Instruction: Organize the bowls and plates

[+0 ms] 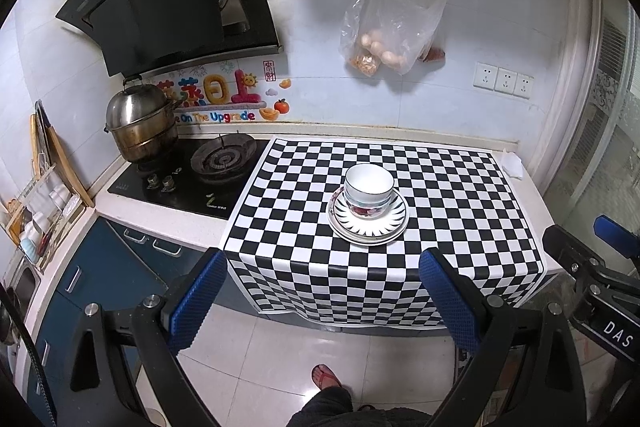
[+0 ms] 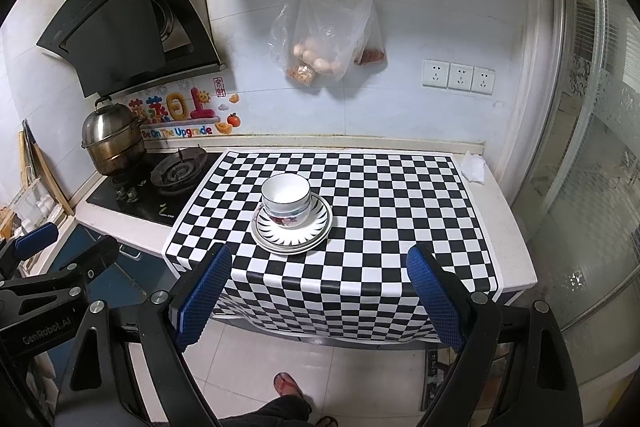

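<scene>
White bowls (image 1: 369,189) sit nested, the lower one with a floral pattern, on stacked plates (image 1: 368,223) with a black ray pattern, in the middle of the checkered cloth (image 1: 452,211). The same stack shows in the right wrist view: bowls (image 2: 286,200) on plates (image 2: 292,227). My left gripper (image 1: 324,291) is open and empty, held back from the counter's front edge, over the floor. My right gripper (image 2: 320,287) is open and empty, also in front of the counter. Each gripper shows at the edge of the other's view.
A gas hob (image 1: 192,175) with a steel steamer pot (image 1: 140,127) lies left of the cloth. A dish rack (image 1: 40,215) stands at far left. Plastic bags (image 1: 392,35) hang on the wall. A crumpled tissue (image 2: 474,167) lies at the back right. My sandalled foot (image 1: 326,377) is below.
</scene>
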`<action>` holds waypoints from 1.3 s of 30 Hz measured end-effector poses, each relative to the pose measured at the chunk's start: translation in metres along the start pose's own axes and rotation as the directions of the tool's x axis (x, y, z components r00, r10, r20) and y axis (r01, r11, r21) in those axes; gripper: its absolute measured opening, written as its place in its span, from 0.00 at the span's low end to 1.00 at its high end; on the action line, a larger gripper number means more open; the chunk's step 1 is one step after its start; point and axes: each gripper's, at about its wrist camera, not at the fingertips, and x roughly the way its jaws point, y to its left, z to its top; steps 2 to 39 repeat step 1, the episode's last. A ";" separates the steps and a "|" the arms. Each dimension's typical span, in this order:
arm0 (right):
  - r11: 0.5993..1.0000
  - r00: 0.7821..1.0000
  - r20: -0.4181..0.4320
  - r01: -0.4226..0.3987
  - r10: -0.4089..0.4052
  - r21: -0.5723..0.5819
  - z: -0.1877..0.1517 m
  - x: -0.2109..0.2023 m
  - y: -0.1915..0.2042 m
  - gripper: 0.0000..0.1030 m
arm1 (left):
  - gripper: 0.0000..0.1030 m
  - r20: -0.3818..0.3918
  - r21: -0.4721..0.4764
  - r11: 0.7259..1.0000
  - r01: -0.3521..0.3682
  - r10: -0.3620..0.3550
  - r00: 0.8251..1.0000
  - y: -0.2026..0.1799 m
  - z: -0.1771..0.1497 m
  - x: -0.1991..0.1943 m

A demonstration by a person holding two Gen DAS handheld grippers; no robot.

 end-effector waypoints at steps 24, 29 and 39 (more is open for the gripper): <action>1.000 1.000 0.000 0.001 -0.001 0.001 -0.003 -0.002 0.001 0.89 | 0.95 0.000 0.003 1.000 -0.001 0.001 1.000 0.000 0.001 0.000; 1.000 1.000 0.000 0.001 -0.001 0.001 -0.003 -0.002 0.001 0.89 | 0.95 0.000 0.003 1.000 -0.001 0.001 1.000 0.000 0.001 0.000; 1.000 1.000 0.000 0.001 -0.001 0.001 -0.003 -0.002 0.001 0.89 | 0.95 0.000 0.003 1.000 -0.001 0.001 1.000 0.000 0.001 0.000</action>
